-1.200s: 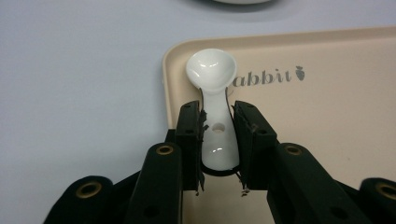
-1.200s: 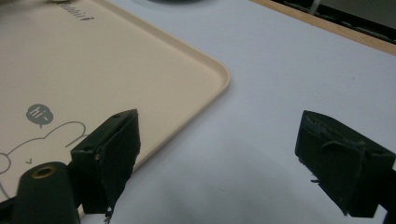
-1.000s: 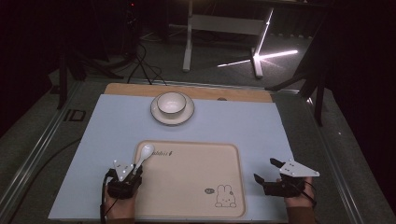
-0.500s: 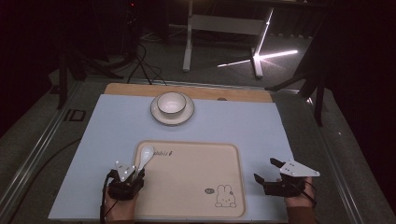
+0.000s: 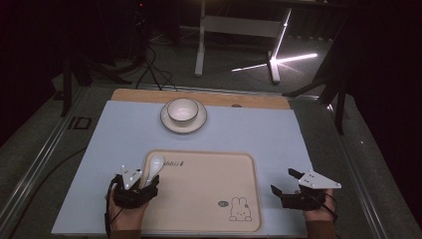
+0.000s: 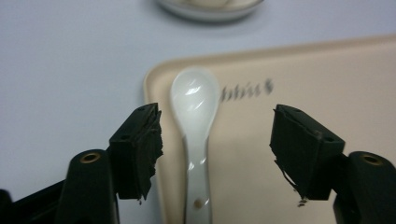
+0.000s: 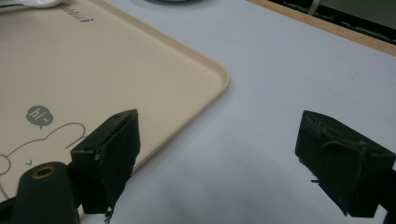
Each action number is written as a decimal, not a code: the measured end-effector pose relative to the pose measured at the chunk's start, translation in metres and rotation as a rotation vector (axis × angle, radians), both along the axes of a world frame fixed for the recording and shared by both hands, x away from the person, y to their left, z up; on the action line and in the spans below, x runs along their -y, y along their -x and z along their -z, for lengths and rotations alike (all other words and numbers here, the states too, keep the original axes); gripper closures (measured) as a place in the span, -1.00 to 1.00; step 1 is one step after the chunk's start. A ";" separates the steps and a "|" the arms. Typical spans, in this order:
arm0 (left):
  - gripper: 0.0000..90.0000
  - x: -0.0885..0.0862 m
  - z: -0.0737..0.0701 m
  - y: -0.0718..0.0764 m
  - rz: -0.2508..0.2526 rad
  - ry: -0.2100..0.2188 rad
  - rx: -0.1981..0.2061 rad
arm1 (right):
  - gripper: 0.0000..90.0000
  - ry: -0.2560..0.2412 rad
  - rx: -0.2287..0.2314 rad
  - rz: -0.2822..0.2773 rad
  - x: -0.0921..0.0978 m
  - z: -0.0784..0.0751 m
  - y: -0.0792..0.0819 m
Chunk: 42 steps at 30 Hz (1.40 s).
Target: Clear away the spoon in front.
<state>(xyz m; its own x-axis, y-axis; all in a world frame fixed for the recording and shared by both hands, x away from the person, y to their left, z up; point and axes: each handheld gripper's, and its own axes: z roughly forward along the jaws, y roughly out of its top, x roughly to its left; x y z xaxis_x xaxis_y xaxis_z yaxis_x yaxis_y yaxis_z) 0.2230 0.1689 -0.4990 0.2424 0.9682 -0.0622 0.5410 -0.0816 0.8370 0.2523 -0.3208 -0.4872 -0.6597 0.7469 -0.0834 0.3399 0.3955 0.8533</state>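
A white ceramic spoon [image 5: 152,168] lies along the left edge of the beige tray [image 5: 209,179], bowl end pointing away from me. My left gripper [image 5: 139,180] sits at the tray's near left corner. It is open, with one jaw on each side of the spoon's handle [image 6: 196,154] and neither touching it. My right gripper [image 5: 281,181] rests on the blue mat just right of the tray, open and holding nothing. In the right gripper view the gripper [image 7: 219,163] faces the tray's far right corner [image 7: 219,74].
A white bowl on a saucer [image 5: 182,114] stands at the back centre of the pale blue mat [image 5: 278,139]. A rabbit drawing [image 5: 240,209] marks the tray's near right corner. The mat's wooden back edge [image 5: 259,101] borders dark floor with stand legs.
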 end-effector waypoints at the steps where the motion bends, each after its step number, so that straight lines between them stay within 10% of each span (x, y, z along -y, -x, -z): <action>1: -0.30 -0.001 -0.003 -0.001 0.012 0.027 0.008 | -0.69 0.000 0.000 0.000 0.000 0.000 0.000; 15: -0.35 -0.016 -0.045 -0.016 0.086 0.051 0.099 | -0.69 -0.009 0.003 0.003 0.001 -0.001 0.000; 26: -0.34 -0.057 -0.047 -0.018 0.093 0.122 0.112 | -0.69 -0.022 0.003 0.004 0.002 -0.001 0.000; 42: -0.34 -0.115 -0.029 -0.028 0.040 -0.013 0.115 | -0.69 -0.023 0.003 0.009 0.004 -0.001 -0.001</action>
